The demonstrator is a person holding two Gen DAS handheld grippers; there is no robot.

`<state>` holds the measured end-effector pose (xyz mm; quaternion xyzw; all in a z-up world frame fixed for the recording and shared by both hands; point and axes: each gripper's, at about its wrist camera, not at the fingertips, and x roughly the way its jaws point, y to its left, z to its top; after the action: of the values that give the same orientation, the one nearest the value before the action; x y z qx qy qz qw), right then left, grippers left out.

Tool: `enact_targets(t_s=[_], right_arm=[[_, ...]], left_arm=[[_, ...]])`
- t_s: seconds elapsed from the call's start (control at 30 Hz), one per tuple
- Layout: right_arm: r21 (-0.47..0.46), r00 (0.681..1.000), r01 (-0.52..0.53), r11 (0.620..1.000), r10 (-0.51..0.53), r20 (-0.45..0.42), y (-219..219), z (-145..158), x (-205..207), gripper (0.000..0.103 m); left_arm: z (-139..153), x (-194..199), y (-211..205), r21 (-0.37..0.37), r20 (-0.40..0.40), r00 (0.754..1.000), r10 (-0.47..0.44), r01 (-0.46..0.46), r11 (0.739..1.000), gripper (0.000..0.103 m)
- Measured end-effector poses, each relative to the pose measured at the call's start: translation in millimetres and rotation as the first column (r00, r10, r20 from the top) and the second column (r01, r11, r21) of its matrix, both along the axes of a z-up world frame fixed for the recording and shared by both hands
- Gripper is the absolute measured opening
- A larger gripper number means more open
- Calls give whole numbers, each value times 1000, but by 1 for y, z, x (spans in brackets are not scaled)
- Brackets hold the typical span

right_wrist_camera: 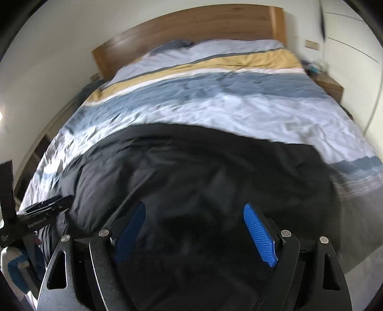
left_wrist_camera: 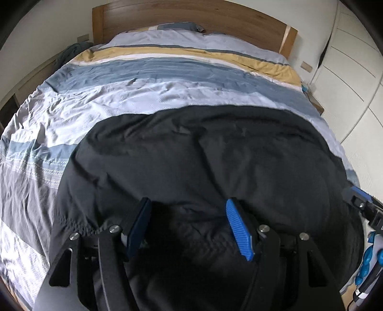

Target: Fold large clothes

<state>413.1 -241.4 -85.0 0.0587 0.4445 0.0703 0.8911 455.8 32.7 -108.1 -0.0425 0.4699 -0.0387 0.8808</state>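
2 handheld grippers hang over a large black garment (left_wrist_camera: 203, 153) spread across the near end of a bed, on its striped duvet (left_wrist_camera: 134, 79), below the wooden headboard (left_wrist_camera: 191, 21).

On the left, the risk lies in the loose, puckered fabric along the garment's left edge: a fold begun without pulling that edge flat would likely trap the creases, and the cloth could slide on the smooth duvet beneath it. Toward the middle, shallow ridges cross the black cloth, so a grab there could catch only 1 layer or bunch the material. On the right, the garment's edge runs close to the bed's side, and a careless tug could drag it over.

Left gripper (left_wrist_camera: 189, 226): jaws stand apart, blue pads (left_wrist_camera: 239, 229) showing, nothing between them; it hovers above the cloth with no visible contact. Right gripper (right_wrist_camera: 196, 229): jaws spread wider, also empty, pads clear of the fabric in its blurred view. Each tool shows at the edge of the other's camera, side by side, so a simultaneous reach inward could knock them together.
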Motion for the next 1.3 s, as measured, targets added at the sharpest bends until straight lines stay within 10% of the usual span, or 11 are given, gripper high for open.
enact_targets(t_s=[1.3], right_arm=[[-104,978,175,979,-185,-97,-96,-40,-25,89]], left_arm=[[-15,-23,22,84,-2,999,34,-33,996,65]])
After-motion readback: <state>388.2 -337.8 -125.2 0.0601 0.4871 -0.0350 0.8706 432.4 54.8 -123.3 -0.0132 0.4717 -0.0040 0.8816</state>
